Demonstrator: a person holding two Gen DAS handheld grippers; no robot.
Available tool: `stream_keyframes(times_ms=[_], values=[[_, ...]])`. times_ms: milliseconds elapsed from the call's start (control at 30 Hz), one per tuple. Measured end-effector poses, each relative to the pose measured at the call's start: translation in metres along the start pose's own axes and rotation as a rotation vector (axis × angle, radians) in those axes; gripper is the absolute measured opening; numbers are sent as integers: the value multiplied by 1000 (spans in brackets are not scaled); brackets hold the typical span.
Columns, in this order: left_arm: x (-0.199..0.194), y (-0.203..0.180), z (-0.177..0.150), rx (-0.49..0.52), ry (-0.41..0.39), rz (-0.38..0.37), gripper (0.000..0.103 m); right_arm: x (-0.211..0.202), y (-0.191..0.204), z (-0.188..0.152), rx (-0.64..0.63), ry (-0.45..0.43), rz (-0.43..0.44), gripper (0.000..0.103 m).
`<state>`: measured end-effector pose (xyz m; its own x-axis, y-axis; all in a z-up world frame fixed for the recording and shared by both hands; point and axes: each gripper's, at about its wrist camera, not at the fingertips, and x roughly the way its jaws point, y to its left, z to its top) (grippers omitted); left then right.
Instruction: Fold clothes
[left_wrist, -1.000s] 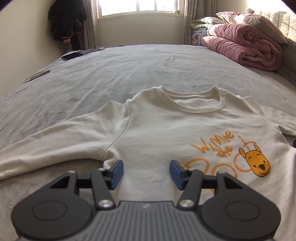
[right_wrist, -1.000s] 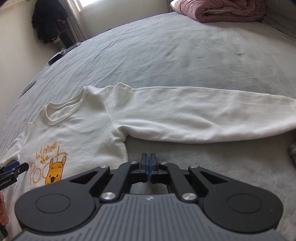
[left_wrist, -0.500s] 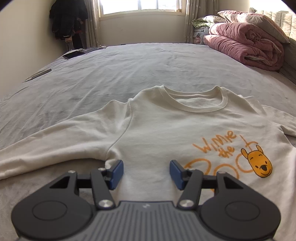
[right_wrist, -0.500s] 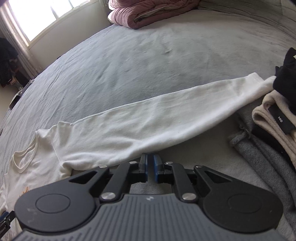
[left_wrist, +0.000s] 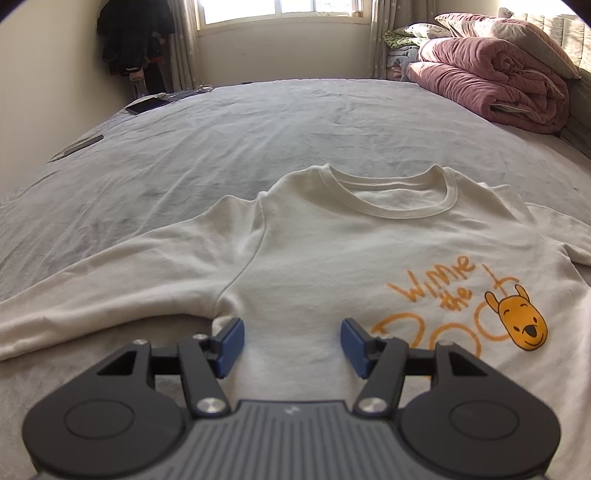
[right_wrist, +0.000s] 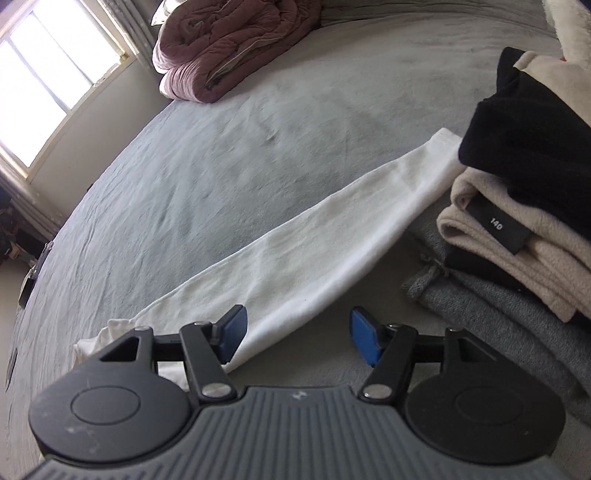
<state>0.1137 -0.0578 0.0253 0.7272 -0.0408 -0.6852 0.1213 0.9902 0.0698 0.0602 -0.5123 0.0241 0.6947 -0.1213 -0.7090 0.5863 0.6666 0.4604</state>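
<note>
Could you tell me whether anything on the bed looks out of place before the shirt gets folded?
Only the cream sweatshirt's long sleeve: its cuff end runs against the pile of folded clothes.

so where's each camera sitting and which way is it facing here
Left wrist: sits on the left gripper, looking across the cream sweatshirt up the grey bed toward the window; only its own open jaws show.
Right wrist: sits on the right gripper, rolled sideways, looking along the sweatshirt's sleeve toward the stack of clothes; its jaws have just been opening, and nothing is gripped.
Shared: the sweatshirt, bed, pink quilt and window wall.
</note>
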Motion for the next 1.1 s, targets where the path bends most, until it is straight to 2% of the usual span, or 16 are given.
stream_keyframes(times_ms=[200, 400, 500, 567, 667, 867, 1100], values=[[1, 8, 4, -56, 51, -38, 62, -3, -7, 3, 46, -43, -39, 65], [2, 8, 6, -57, 88, -52, 65, -3, -10, 4, 44, -95, -79, 65], [1, 8, 7, -56, 95, -57, 67, -1, -10, 3, 30, -119, -100, 56], [1, 8, 7, -56, 97, -58, 67, 0, -9, 3, 18, -131, -115, 40], [1, 8, 8, -55, 97, -57, 67, 0, -6, 3, 6, -153, -129, 26], [0, 9, 8, -53, 89, -56, 67, -6, 10, 4, -90, -231, -141, 18], [-1, 7, 8, -52, 84, -56, 67, -12, 38, -1, -268, -358, -150, 17]])
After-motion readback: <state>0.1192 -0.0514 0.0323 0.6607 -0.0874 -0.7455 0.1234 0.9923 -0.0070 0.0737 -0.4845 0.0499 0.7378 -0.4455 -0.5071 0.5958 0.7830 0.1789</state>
